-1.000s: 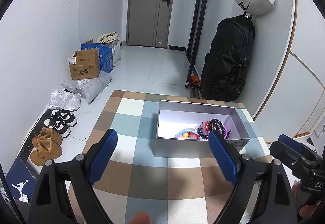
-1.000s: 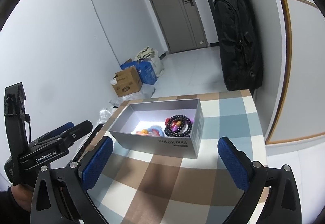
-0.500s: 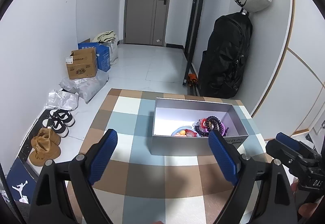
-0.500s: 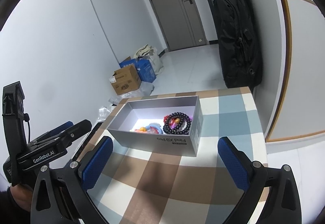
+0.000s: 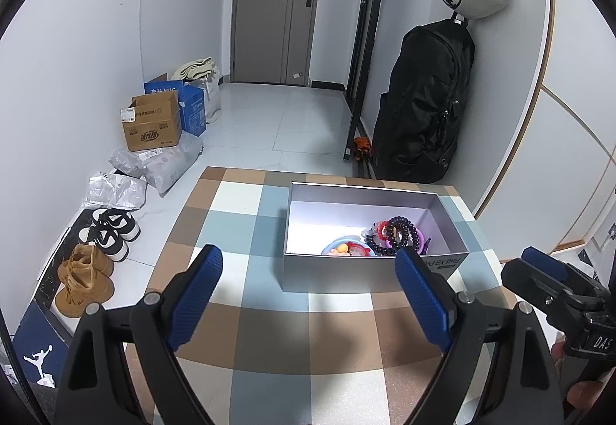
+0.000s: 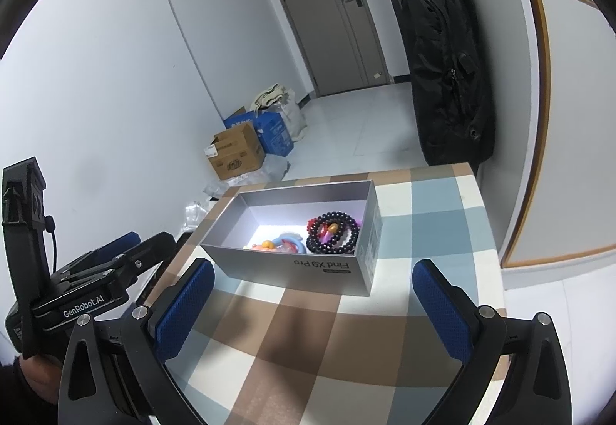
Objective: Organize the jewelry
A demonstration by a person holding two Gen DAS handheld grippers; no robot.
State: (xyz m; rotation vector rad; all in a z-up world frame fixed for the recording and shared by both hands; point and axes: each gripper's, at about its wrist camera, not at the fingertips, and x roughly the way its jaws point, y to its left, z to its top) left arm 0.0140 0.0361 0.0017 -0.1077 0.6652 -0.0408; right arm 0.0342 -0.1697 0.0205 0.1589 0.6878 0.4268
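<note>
Gleaming round beads, grey box

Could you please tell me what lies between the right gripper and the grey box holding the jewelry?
Only bare checked tablecloth separates the open right gripper from the grey box; the right wrist view shows this.

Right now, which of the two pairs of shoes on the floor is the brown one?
The brown boots, the pair lower in the left wrist view, next to the blue box. The black-and-white sneakers sit just beyond them, beside the crumpled plastic bags.
</note>
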